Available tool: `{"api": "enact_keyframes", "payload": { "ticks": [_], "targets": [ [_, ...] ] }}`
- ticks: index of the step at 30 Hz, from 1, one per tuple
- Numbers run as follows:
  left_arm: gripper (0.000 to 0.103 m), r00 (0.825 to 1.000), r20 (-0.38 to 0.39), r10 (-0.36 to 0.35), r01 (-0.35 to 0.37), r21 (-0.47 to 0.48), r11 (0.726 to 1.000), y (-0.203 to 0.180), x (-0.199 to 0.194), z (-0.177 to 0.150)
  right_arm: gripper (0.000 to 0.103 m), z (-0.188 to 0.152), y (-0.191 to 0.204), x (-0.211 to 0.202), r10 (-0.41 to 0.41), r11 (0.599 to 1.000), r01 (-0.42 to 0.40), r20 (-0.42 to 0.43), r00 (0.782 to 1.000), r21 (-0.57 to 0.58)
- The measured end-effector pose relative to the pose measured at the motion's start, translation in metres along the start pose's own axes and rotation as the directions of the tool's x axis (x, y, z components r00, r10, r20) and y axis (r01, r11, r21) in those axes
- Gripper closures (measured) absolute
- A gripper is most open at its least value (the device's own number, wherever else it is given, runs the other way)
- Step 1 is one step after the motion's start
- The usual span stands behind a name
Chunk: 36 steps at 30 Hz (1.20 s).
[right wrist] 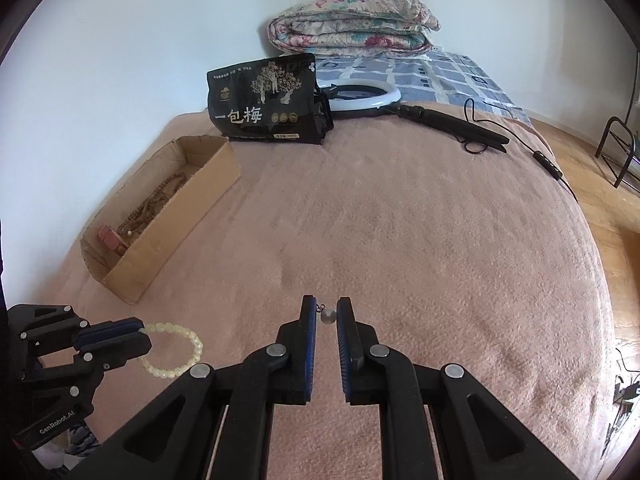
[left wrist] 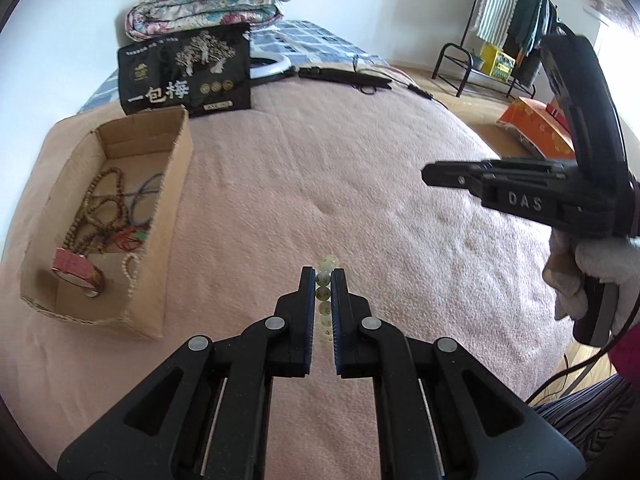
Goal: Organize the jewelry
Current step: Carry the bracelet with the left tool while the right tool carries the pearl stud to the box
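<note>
Our left gripper is clamped on a pale bead bracelet, which runs edge-on between the narrow jaws in the left wrist view. From the right wrist view we see the same bracelet as a full loop hanging from the left gripper above the pink blanket.

Our right gripper is nearly closed on a small grey bead earring; the bead sits between the blue pads near the tips with a tiny dark hook beside it. In the left wrist view the right gripper shows from the side, held by a hand in a white glove, well apart from the bracelet.

To our left on the blanket lies an open cardboard box. Inside it we see long strings of brown wooden beads, a blue cord loop, a pink band and a small white bead bracelet against the near wall.

Behind the box a black snack bag with gold tree print stands upright. Just beside it lies a ring light with a folded black stand and cable. A folded floral quilt rests at the far end of the bed, on a blue checked sheet. A clothes rack stands on the wooden floor.
</note>
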State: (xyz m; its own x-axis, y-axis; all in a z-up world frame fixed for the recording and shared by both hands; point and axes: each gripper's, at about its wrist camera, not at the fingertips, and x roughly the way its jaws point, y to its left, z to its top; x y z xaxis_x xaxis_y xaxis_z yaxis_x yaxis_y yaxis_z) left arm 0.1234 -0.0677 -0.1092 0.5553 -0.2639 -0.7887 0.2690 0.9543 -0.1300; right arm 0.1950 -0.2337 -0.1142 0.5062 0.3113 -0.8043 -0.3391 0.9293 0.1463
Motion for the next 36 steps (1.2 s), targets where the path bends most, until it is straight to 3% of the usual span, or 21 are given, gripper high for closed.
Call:
{"api": "enact_keyframes", "payload": {
  "ticks": [12, 22, 36],
  "targets": [
    [0.098, 0.993, 0.096, 0.062, -0.05, -0.12, 0.991, 0.069, -0.049, 0.029, 0.095, 0.02, 0.052, -0.011, 0.073, 0.996, -0.07, 0.054, 0.996, -0.047],
    [0.098, 0.978, 0.155, 0.138, -0.11, -0.177, 0.978, 0.13, -0.074, 0.06, 0.095, 0.056, 0.096, -0.001, 0.127, 0.987, -0.118, 0.082, 0.989, -0.106],
    [0.098, 0.968, 0.152, 0.2, -0.162, -0.229, 0.96, 0.195, -0.052, 0.083, 0.095, 0.116, 0.138, 0.055, 0.165, 0.978, -0.152, 0.086, 0.983, -0.144]
  ]
}}
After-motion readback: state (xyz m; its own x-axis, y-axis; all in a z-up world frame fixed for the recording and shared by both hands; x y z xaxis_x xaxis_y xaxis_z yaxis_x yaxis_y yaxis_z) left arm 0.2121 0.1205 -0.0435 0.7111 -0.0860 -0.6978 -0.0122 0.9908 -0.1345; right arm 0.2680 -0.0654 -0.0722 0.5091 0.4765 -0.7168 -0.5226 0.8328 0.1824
